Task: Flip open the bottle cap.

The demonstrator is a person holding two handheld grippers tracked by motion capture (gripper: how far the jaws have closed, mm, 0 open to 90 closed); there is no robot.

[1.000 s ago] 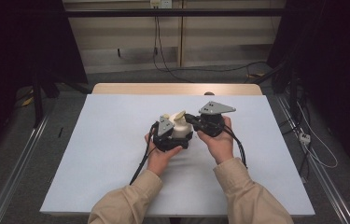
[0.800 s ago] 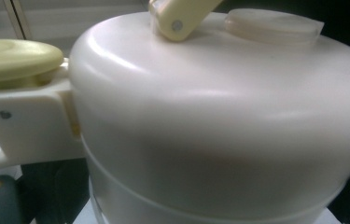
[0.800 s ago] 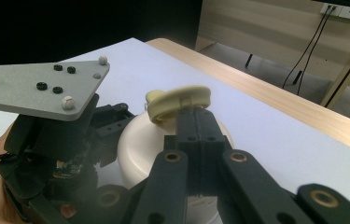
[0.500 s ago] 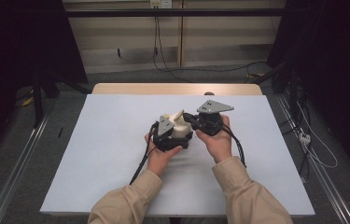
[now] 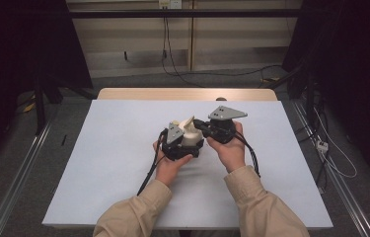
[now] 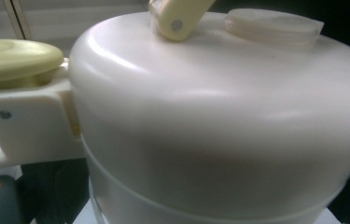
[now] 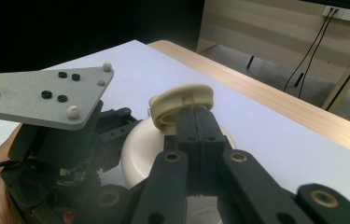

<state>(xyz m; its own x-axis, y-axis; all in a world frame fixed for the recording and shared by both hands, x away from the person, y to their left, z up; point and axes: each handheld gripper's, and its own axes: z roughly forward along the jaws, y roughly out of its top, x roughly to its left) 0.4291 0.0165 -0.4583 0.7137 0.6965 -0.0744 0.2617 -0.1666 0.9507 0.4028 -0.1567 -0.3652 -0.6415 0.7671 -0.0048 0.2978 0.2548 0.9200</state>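
A cream-white round container (image 6: 219, 121) with a domed lid sits at the table's middle (image 5: 190, 136). My left gripper (image 5: 181, 144) is closed around its body, under the grey plate (image 7: 46, 95). A pale yellow arched handle (image 7: 182, 103) rises from the lid. My right gripper (image 7: 195, 114) is shut on that handle, jaws pressed together at its base; from above it reaches in from the right (image 5: 201, 124). A yellow knob (image 6: 16, 58) and a flat round cap (image 6: 273, 25) show close up on the container.
The table is covered by a white sheet (image 5: 118, 153), with a wooden strip (image 5: 187, 94) along its far edge. Both sleeved forearms (image 5: 251, 207) come in from the near side. Cables (image 5: 148, 173) trail from the grippers. Dark frame rails stand at left and right.
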